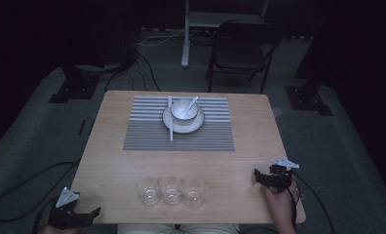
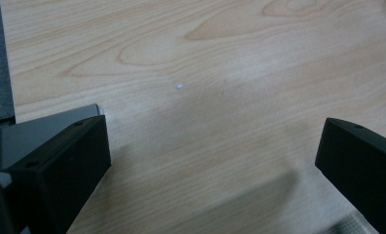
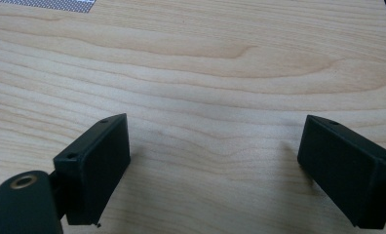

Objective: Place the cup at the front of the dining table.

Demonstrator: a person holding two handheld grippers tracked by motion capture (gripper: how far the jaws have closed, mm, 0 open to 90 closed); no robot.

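At the near right corner of a pale wooden table, the right gripper rests in a person's hand, its two black block jaws spread wide over bare wood with nothing between them. The left gripper, at the near left corner, stands just as wide and just as empty, one jaw hanging past the table edge above the grey carpet.

Between the two grippers, near the front edge, three clear drinking glasses stand upright in a tight row, seemingly touching. They look the likely next target. A clean pickup would mean coming in level from an end of the row, taking an outer glass first, closing gently on its smooth round wall, and lifting straight up so the neighbours stay put.

Farther off, well beyond the glasses, a striped woven placemat lies flat, grey on its near part and white-banded at the back. On it sits a glossy white saucer bearing a white bowl with a white spoon leaning inside. A pair of pale chopsticks lies across the saucer's left side. A dark folding chair stands behind the table.
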